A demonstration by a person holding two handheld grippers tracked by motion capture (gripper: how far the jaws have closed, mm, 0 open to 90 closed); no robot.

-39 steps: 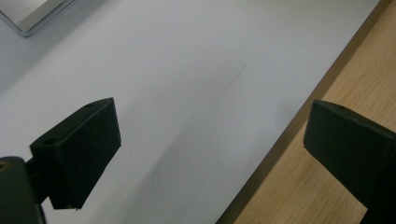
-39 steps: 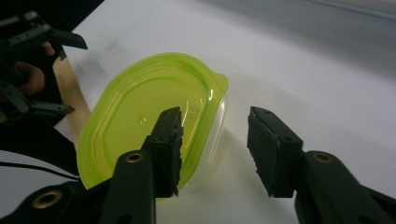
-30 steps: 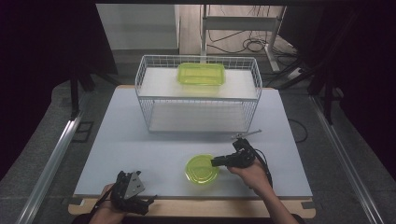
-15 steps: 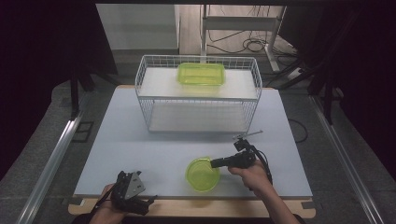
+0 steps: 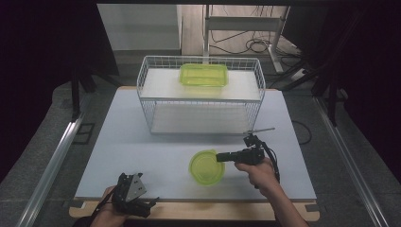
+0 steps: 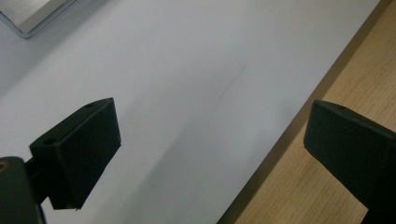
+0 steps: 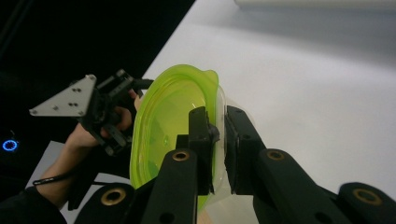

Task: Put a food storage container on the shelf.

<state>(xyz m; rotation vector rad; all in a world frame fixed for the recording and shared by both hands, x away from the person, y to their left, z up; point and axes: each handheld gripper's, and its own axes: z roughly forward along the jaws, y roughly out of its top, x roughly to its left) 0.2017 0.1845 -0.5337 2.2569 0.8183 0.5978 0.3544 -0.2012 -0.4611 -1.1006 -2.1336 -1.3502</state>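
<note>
While the person's right hand point(image 5: 259, 171) reached in from the near edge, the right gripper point(image 5: 220, 157) pointed sideways across the white table point(image 5: 142, 142), its jaws closed on the rim of a round, translucent green bowl point(image 5: 206, 167). In the right gripper view, the two black jaws pinched the bowl's thin, glossy wall between them, one inside and one outside, with the bowl point(image 7: 173, 116) tilted on edge ahead of the camera. A black cable trailed back from that gripper over the wrist.

Well away on that gripper's far side, at the table's near wooden edge strip point(image 5: 198, 210), the left hand point(image 5: 106, 215) held the left gripper point(image 5: 142, 208) low, its grey three-cornered plate facing up. In the left gripper view its blocky matte jaws stood wide apart with nothing between them, one over the white surface, the other over the pale wood grain.

Beyond the right gripper stood a white wire two-tier rack point(image 5: 201, 97). On its upper shelf sat a rectangular green container point(image 5: 203, 74) of the same translucent plastic. Dark curtains and floor cables lay behind.
</note>
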